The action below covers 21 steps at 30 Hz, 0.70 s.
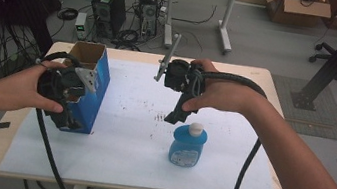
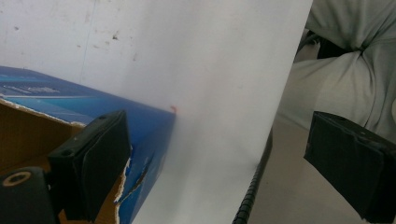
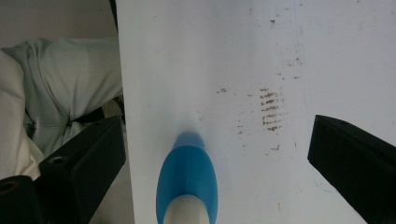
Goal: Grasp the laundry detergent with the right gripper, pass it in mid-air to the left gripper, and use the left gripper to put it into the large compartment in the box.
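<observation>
On the left of the table, the left gripper is at the blue box, which stands open-topped on the white sheet. Its jaws are spread wide, one over the torn cardboard rim, nothing clamped (the box's printing is too blurred to read). Right of centre, the right gripper hangs just above the bottle, jaws released and apart, the bottle's white cap below and between them, untouched. The bottle stands upright near the sheet's front; its label cannot be read.
</observation>
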Available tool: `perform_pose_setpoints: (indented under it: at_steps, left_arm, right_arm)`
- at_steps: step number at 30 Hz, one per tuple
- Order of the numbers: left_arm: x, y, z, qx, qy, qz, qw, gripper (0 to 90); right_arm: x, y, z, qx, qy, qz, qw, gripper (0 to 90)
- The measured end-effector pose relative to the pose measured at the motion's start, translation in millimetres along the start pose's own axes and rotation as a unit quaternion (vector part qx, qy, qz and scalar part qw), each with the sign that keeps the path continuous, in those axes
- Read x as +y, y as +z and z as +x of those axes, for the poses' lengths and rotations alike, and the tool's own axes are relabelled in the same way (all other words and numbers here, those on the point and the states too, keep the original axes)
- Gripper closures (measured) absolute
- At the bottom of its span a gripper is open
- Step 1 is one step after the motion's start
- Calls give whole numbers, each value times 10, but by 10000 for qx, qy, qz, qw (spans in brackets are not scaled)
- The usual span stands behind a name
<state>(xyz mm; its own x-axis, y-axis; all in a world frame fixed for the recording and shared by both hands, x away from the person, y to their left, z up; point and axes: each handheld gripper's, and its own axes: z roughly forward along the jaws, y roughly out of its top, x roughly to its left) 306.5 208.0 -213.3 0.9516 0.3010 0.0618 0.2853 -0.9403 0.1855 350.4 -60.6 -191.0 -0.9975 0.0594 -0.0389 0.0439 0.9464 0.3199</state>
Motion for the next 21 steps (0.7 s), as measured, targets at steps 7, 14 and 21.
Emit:
perform_pose_setpoints:
  at_steps: [7,14,21]
  left_arm:
    - [29,-3,-1,-6,-28,10,10000,73]
    - [93,-9,0,1,-44,12,10000,73]
    - [190,-29,-4,64,1,-39,10000,73]
  right_arm:
    - [-36,-48,6,-34,-16,6,10000,46]
    - [-132,-132,15,-59,38,-11,10000,48]
    - [-272,-228,37,-57,122,-70,9999,49]
